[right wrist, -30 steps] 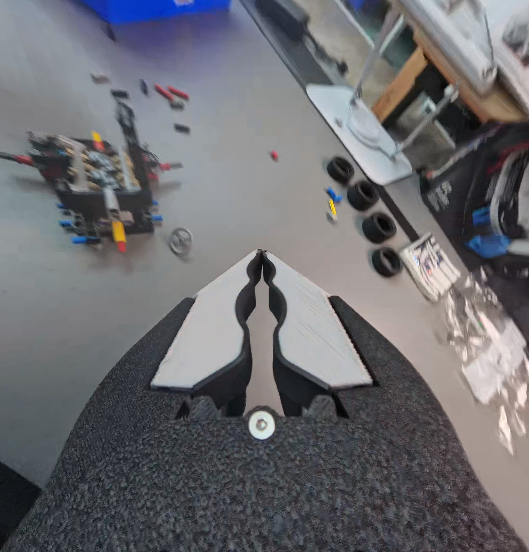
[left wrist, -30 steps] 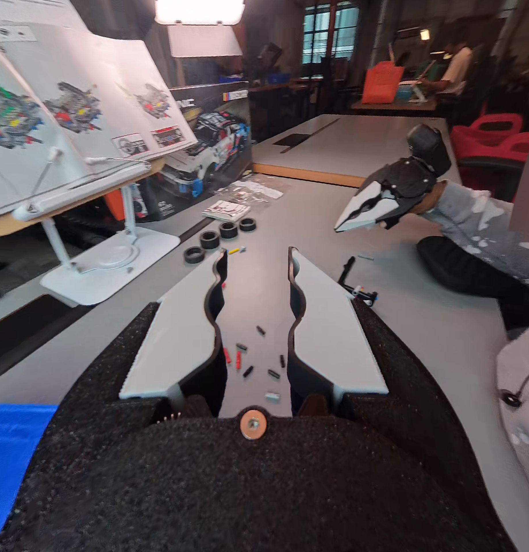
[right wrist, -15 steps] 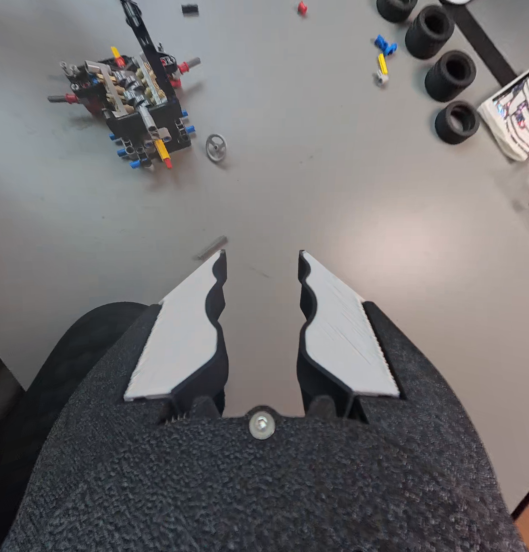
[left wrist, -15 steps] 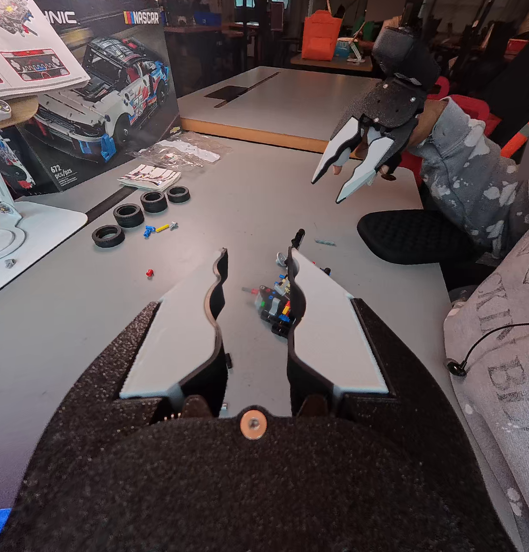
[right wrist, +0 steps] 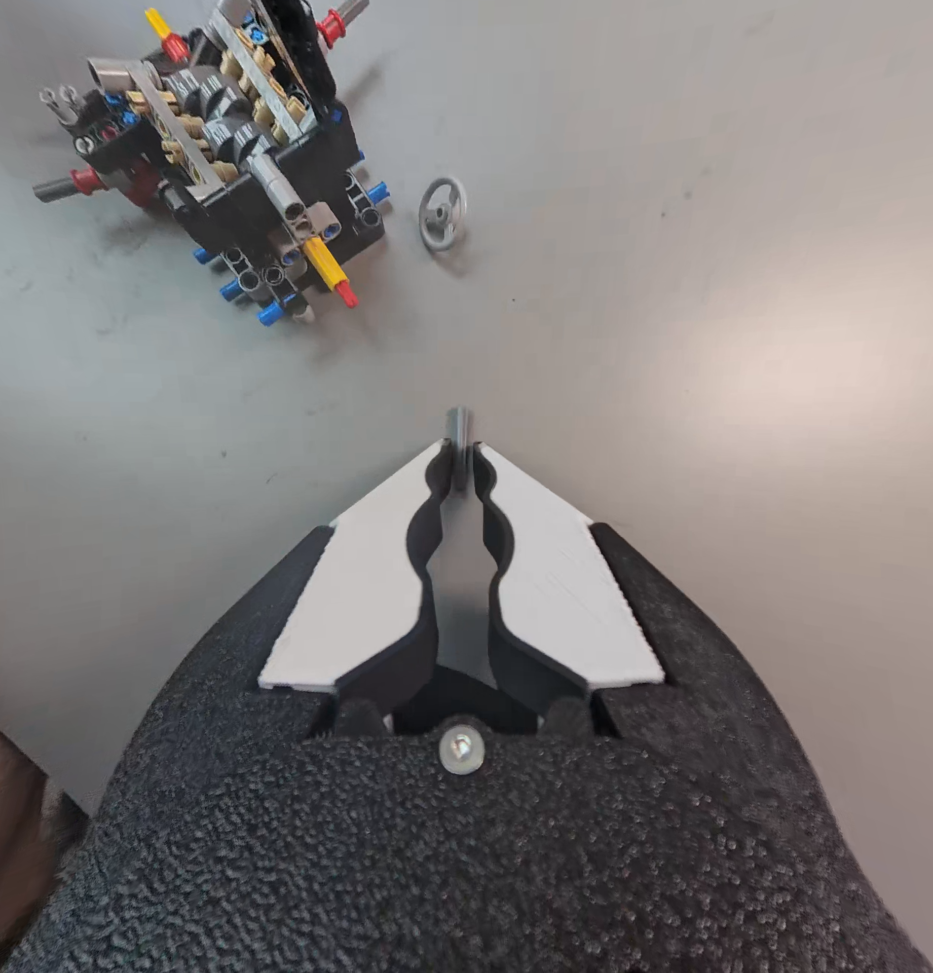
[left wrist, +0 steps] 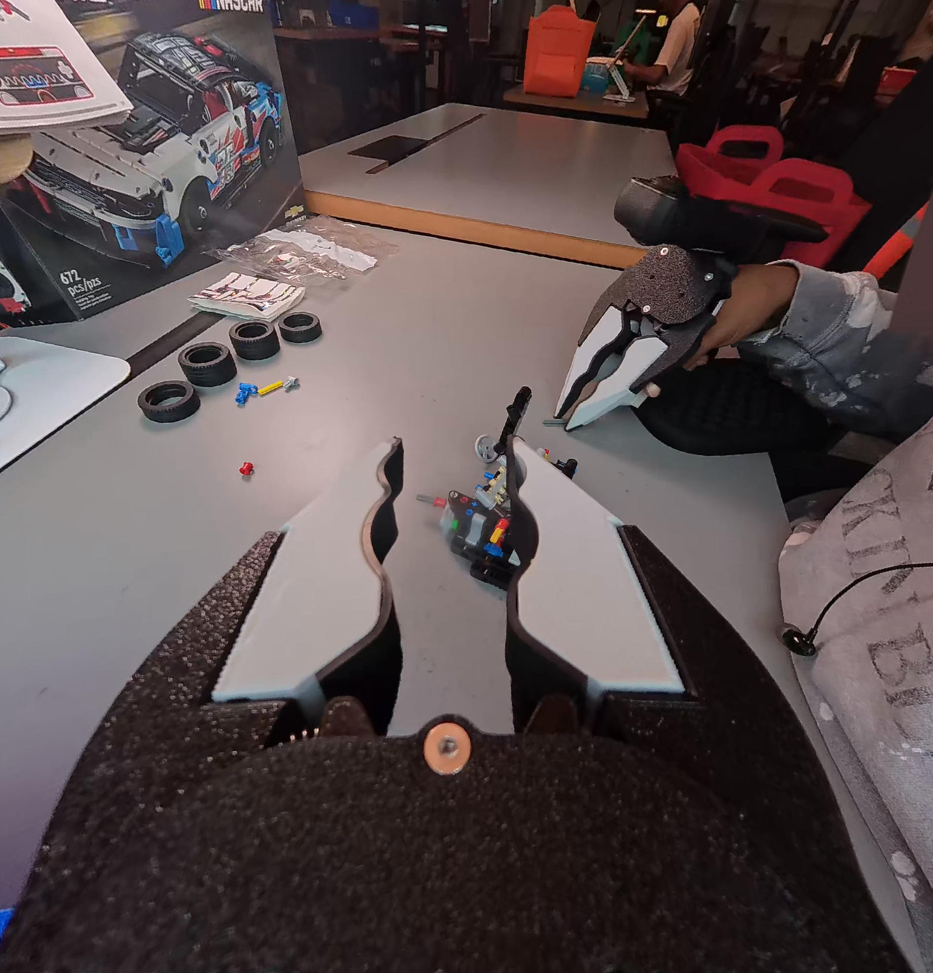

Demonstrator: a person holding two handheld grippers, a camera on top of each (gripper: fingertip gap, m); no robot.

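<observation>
My right gripper [right wrist: 460, 447] is shut on a short grey axle pin [right wrist: 459, 427], tips down at the grey table; it also shows in the left wrist view [left wrist: 564, 424], with the pin [left wrist: 551, 421] at its tips. A black brick-built assembly [right wrist: 232, 158] with blue, red and yellow pins sits up-left of it, a small grey steering wheel [right wrist: 442, 213] beside it. My left gripper [left wrist: 456, 447] is open and empty, hovering over that assembly [left wrist: 480, 532], whose black lever [left wrist: 514, 416] sticks up by my right finger.
Several black tyres [left wrist: 206, 363] lie in a row at left, with small blue and yellow pins [left wrist: 261, 389] and a red pin [left wrist: 246, 467] nearby. A sticker sheet [left wrist: 248, 295], plastic bags [left wrist: 306, 252], a toy car box [left wrist: 137, 158] and a white stand base [left wrist: 43, 384] sit behind. Tip to tip, the grippers are about 25 centimeters apart.
My right gripper dropped to the table and closed on the grey axle pin. My left gripper swung right from the booklet stand and loose pins to hover over the assembly, still open.
</observation>
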